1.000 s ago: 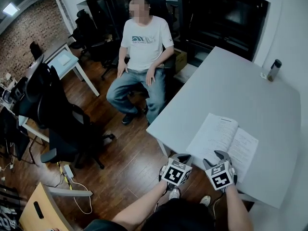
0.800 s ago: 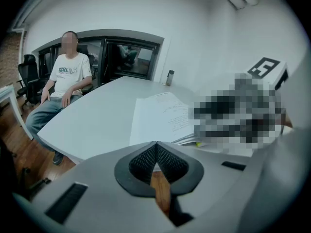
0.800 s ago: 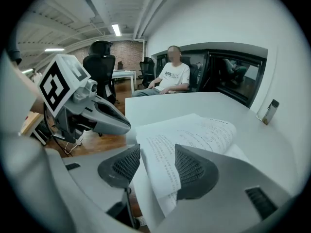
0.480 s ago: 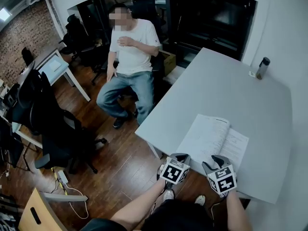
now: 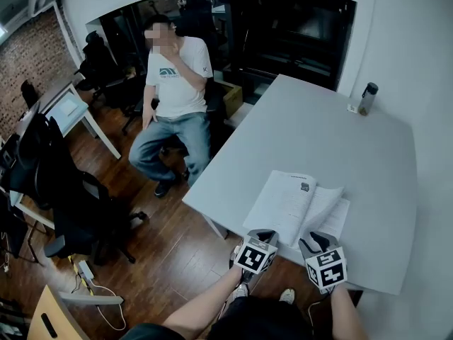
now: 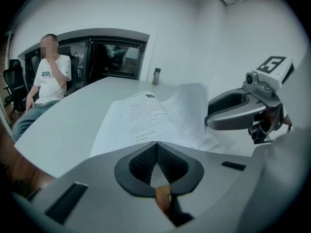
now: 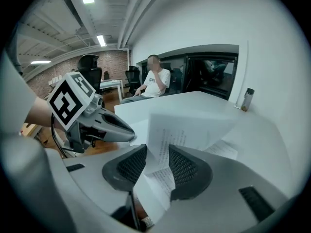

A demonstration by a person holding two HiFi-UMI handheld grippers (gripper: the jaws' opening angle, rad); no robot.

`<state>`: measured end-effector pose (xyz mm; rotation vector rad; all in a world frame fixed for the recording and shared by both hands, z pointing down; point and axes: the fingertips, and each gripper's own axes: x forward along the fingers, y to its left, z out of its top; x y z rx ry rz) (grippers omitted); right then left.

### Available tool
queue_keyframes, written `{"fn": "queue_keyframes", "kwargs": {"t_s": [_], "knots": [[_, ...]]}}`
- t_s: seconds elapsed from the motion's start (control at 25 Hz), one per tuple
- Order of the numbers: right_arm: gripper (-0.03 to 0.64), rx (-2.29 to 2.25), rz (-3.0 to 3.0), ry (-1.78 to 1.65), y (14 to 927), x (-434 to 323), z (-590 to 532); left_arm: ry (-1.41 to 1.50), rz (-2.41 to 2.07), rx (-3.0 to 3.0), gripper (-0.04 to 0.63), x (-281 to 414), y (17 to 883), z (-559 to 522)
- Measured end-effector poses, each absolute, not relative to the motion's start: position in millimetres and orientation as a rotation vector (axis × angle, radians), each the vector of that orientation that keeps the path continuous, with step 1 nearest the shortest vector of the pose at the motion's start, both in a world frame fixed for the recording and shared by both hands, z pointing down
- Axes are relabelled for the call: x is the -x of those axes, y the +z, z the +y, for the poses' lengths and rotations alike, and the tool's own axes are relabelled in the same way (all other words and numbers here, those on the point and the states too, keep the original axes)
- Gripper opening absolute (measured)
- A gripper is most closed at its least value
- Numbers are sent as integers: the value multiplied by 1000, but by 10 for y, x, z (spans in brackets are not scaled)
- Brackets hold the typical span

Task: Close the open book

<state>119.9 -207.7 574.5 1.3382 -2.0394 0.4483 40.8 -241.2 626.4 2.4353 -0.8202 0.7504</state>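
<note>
Two grey hand-held grippers with black-and-white marker cubes hang at the near edge of the pale grey rectangular table (image 5: 354, 133). There the open white book of printed pages (image 5: 289, 198) lies flat, its near edge just beyond them. The right gripper (image 7: 154, 166) has a loose white printed page (image 7: 192, 127) from the book's right half standing between its ribbed black pads. Its jaws have just been closing, yet the pads stand apart around the sheet, so I judge it caught between them but not clamped. That hold looks meant to carry the right-hand leaves up and over onto the left half, folding the book shut. The left gripper (image 6: 155, 147), at the near left, has its fingers pressed together on nothing, tips aimed at the left page, probably ready to steady that side. I cannot tell whether one leaf or several are lifted, or where the spine runs under the raised sheet, and the print is too small to read. A small dark cylindrical bottle (image 5: 366, 98) stands far right on the table, and a seated person in a white T-shirt (image 5: 173, 69) is far left, off it.
</note>
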Motion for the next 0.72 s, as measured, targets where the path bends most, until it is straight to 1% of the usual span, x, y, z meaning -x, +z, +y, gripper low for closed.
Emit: {"fn": "queue_keyframes", "kwargs": {"t_s": [0.16,0.2,0.52,0.72], "knots": [[150,-1415,-1986,522,5784,-1576,-1953,751,-827,-2434,6,-456,6272,-2366],[141,-1420,-1977,546,5817,-1640,-1888,750,-829,-2434,5,-459,6266,-2358],[141,-1563,-1899,802,6155,-2107,-1364,760,-836,-2431,5,-432,6274,-2360],[143,-1649,-1875,802,6051,-2350,-1323,742,-838,-2423,6,-470,6267,-2361]]}}
